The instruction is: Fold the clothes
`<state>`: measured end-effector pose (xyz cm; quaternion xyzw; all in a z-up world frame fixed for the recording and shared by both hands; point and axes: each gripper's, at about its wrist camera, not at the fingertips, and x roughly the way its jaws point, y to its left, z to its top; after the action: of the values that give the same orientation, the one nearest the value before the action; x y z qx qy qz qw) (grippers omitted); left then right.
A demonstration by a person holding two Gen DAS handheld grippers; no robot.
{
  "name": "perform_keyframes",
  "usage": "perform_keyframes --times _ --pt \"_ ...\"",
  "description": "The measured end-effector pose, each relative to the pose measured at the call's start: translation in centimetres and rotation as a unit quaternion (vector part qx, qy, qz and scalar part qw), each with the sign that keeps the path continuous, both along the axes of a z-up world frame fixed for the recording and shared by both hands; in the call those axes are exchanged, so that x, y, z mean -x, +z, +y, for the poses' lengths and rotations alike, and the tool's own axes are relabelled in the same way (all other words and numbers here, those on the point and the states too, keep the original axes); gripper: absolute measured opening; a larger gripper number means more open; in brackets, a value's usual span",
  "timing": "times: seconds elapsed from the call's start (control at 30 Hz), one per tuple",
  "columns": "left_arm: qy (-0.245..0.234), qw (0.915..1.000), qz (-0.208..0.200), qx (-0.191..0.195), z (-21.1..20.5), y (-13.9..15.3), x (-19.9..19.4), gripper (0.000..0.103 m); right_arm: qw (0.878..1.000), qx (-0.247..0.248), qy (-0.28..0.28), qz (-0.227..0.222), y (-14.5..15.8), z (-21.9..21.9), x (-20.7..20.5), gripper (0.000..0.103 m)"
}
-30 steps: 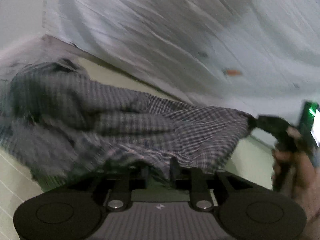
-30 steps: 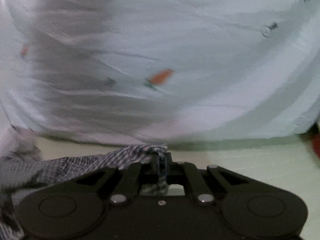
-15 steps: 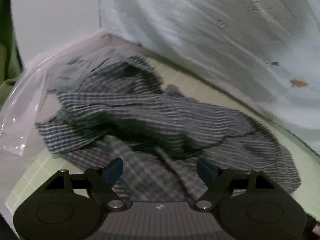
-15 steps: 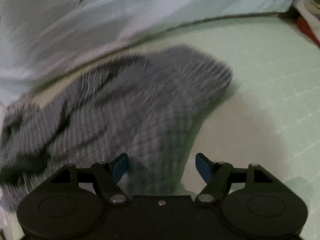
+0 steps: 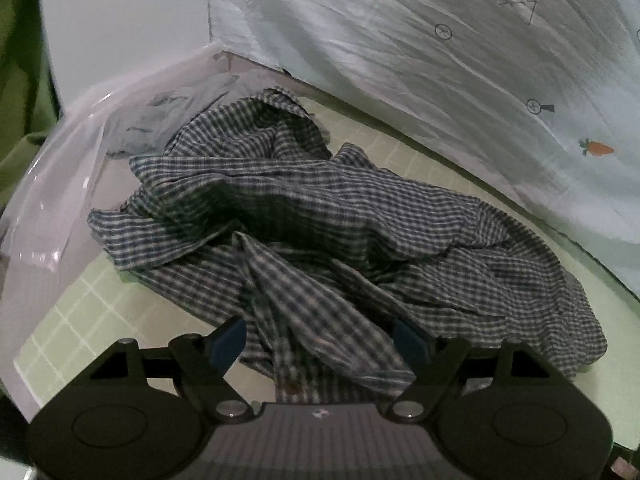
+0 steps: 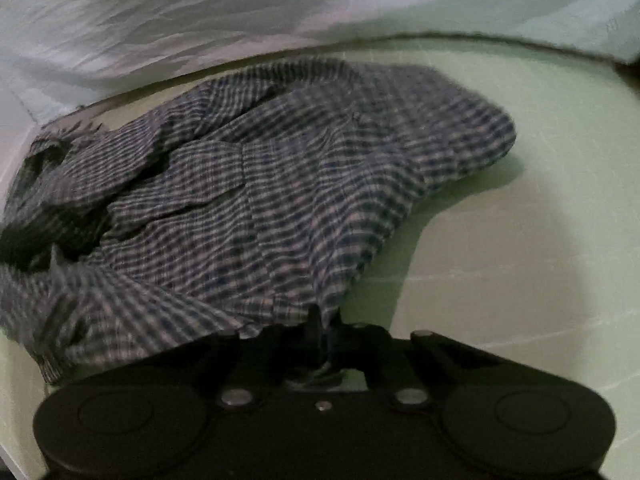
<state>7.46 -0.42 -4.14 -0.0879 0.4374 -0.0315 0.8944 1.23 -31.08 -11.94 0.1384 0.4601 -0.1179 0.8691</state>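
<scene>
The left gripper (image 5: 320, 344) is matte black, with blue pads on the inner faces of its fingers (image 5: 226, 342). Behind each finger a black linkage arm ends in a silver pivot screw, and outside these sit two round black housings, each with a shallow circular recess. Between the housings lies a grey ribbed panel bearing a small white mark. The right gripper (image 6: 320, 326) has the same black build, silver screws and round housings; its pads are hidden.

The checked shirt (image 6: 256, 200) runs off the left edge — its near hem hidden under the right gripper (image 6: 320, 332).
</scene>
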Motion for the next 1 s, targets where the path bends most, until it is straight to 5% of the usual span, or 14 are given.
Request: perform_keyframes --times 0.17,0.33,0.43,0.5,0.53,0.63,0.8,1.0 --pt "0.000 1.0000 -0.002 -0.008 -3.3 -0.2 1.0 0.082 0.998 0.066 0.002 0.000 1.4 -7.3 1.2 0.002" --pt "-0.031 0.9993 0.006 -0.018 -7.3 -0.8 1.0 0.083 0.988 0.142 -0.058 -0.008 3.4 -18.8 -0.3 0.005" --pt "-0.074 0.9970 0.013 -0.022 -10.0 -1.3 -0.5 0.086 0.974 0.173 -0.144 -0.008 5.2 -24.5 -1.6 0.032" --pt "-0.099 0.9944 0.017 -0.031 -12.0 -1.6 -1.9 0.086 0.966 0.156 -0.203 -0.032 6.5 -26.0 -0.7 0.058" --pt "-0.115 0.9926 0.018 -0.034 -13.0 -1.7 -2.7 0.086 0.961 0.144 -0.232 -0.046 7.1 -26.5 -0.1 0.061" --pt "-0.160 0.9862 0.030 -0.030 -15.7 -2.3 -4.6 0.086 0.957 0.084 -0.268 -0.072 6.8 -25.0 2.8 0.065" --pt "-0.230 0.9712 0.062 -0.002 -18.2 -3.5 -5.4 0.086 0.962 0.015 -0.269 -0.044 4.1 -19.3 6.7 0.067" --pt "-0.248 0.9645 0.090 0.018 -17.6 -4.9 -4.4 0.085 0.970 -0.049 -0.236 -0.026 2.0 -15.5 7.0 0.066"
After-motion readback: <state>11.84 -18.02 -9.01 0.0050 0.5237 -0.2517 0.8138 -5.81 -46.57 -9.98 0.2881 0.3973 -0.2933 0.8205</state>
